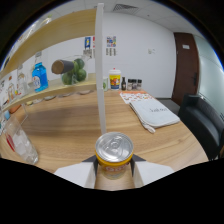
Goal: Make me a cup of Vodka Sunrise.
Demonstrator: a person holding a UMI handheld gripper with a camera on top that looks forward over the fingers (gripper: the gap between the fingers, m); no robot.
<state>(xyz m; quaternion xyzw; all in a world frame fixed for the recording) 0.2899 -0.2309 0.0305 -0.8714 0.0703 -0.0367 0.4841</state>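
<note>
A yellow drink can (114,156) with a silver pull-tab top stands upright between my two fingers, and both fingers (89,170) press on its sides. My gripper (114,169) is shut on the can above the wooden table (65,130). A clear glass (19,142) stands on the table to the left of the can. A blue bottle (40,76) sits on the shelf far beyond on the left.
A white post (101,70) rises just behind the can. The wooden shelf (55,90) holds green round fruits (75,72), a brown cylinder and cartons. Small bottles and a yellow jar (115,80) stand at the back. A white cloth (152,112) lies right; a black chair (202,122) farther right.
</note>
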